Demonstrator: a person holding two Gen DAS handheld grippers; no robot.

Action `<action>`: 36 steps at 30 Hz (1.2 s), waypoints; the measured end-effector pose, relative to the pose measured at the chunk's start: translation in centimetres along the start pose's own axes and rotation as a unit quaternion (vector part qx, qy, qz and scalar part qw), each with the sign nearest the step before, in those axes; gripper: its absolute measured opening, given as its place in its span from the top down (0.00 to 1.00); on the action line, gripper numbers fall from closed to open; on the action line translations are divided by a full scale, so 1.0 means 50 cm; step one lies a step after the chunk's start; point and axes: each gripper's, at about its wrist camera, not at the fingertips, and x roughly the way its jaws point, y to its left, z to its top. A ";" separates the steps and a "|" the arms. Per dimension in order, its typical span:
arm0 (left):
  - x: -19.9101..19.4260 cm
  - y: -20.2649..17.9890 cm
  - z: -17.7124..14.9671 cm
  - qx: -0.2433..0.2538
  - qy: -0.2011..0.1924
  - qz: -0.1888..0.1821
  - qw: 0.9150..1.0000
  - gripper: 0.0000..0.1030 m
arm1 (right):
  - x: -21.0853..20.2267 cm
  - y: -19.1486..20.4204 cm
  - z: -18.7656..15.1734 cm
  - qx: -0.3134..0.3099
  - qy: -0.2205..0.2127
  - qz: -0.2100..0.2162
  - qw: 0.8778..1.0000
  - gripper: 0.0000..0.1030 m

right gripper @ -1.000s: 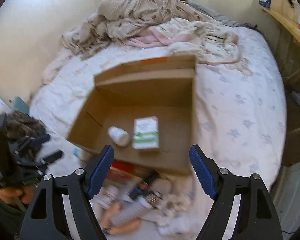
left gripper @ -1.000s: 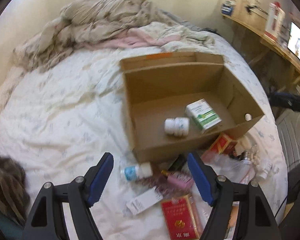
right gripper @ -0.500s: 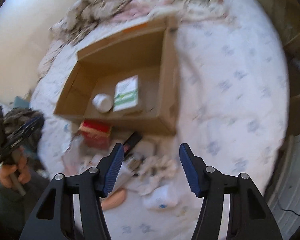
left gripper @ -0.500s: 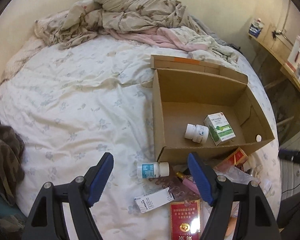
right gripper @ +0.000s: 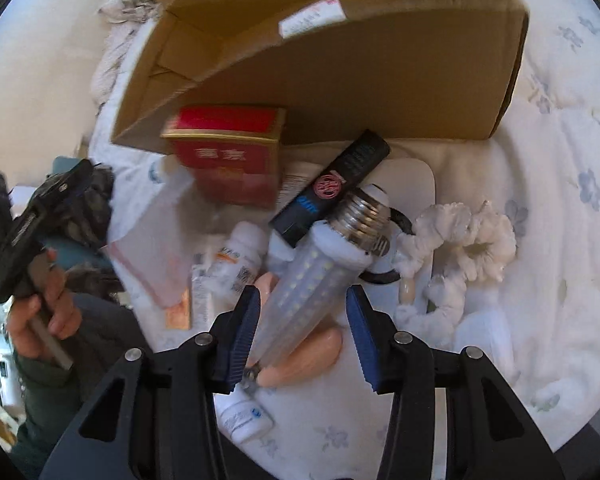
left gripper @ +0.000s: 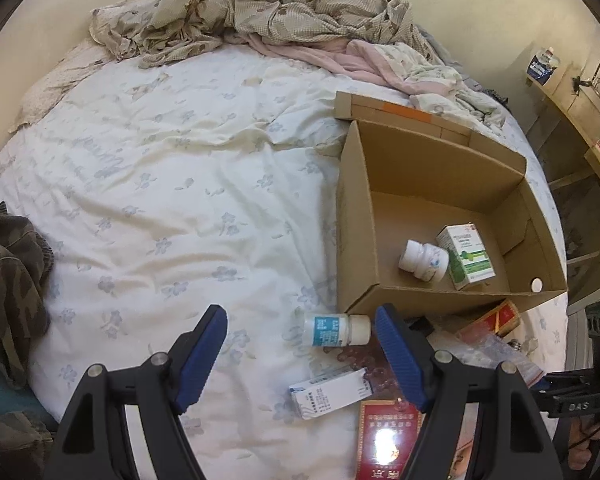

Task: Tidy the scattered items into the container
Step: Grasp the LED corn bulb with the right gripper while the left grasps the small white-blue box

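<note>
An open cardboard box (left gripper: 356,216) on the bed holds a white bottle (left gripper: 422,260) and a green-white carton (left gripper: 466,256). My left gripper (left gripper: 302,344) is open above the bedding, with a blue-label bottle (left gripper: 336,330) and a white carton (left gripper: 328,394) lying ahead between its fingers, untouched. My right gripper (right gripper: 302,320) is low over the pile in front of the box (right gripper: 380,64). Its jaws are closing around an LED corn bulb (right gripper: 312,276). The left pad is near the bulb, and a gap shows at the right pad.
Around the bulb lie a red carton (right gripper: 228,152), a black tube (right gripper: 332,188), a white scrunchie (right gripper: 460,240), a white bottle (right gripper: 240,256) and a zip bag (right gripper: 156,248). A hand (right gripper: 44,304) holds the left gripper. Crumpled bedding (left gripper: 284,8) lies behind.
My right gripper has dropped steeply onto the pile and its jaws have narrowed around the bulb. The left gripper has rolled and shifted, so the box now sits further right in its view.
</note>
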 end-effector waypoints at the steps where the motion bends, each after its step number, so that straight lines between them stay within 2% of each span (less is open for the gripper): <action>1: 0.006 0.003 -0.001 0.001 0.005 0.004 1.000 0.25 | 0.008 -0.003 0.001 0.005 0.002 -0.001 1.000 0.53; 4: 0.026 0.011 -0.009 0.001 0.029 0.006 1.000 0.25 | 0.012 0.006 0.005 0.001 -0.005 -0.001 1.000 0.55; 7: 0.058 0.011 -0.026 0.003 0.074 -0.007 0.997 0.25 | 0.007 0.017 -0.001 -0.014 -0.015 -0.014 1.000 0.57; 10: 0.088 0.002 -0.048 0.016 0.120 -0.017 0.993 0.25 | -0.016 0.021 -0.009 -0.023 -0.027 -0.003 0.999 0.62; 13: 0.103 -0.002 -0.060 0.022 0.138 -0.015 0.990 0.25 | -0.054 0.024 -0.022 -0.030 -0.049 0.006 0.998 0.70; 17: 0.131 0.002 -0.071 -0.009 0.168 -0.035 0.985 0.25 | -0.101 0.035 -0.028 -0.037 -0.080 0.017 0.996 0.70; 20: 0.161 -0.004 -0.084 -0.033 0.201 -0.045 0.978 0.25 | -0.121 0.034 -0.015 -0.041 -0.092 0.022 0.995 0.70; 23: 0.178 -0.021 -0.087 -0.023 0.202 -0.032 0.979 0.25 | -0.121 0.042 -0.009 -0.042 -0.097 0.027 0.994 0.70; 28: 0.195 -0.035 -0.085 -0.041 0.203 -0.045 0.977 0.25 | -0.138 0.032 -0.006 -0.044 -0.102 0.028 0.993 0.70; 31: 0.194 -0.041 -0.088 -0.035 0.198 -0.040 0.979 0.25 | -0.140 0.030 -0.007 -0.045 -0.105 0.031 0.993 0.70; 33: 0.188 -0.045 -0.089 -0.030 0.193 -0.049 0.980 0.35 | -0.142 0.032 -0.007 -0.048 -0.107 0.034 0.992 0.70; 34: 0.183 -0.045 -0.089 -0.028 0.192 -0.049 0.980 0.36 | -0.144 0.030 -0.008 -0.049 -0.108 0.036 0.992 0.70; 35: 0.177 -0.045 -0.090 -0.028 0.188 -0.052 0.980 0.47 | -0.145 0.031 -0.008 -0.050 -0.109 0.039 0.992 0.70; 36: 0.167 -0.043 -0.088 -0.028 0.181 -0.055 0.982 0.51 | -0.145 0.034 -0.006 -0.051 -0.111 0.042 0.992 0.70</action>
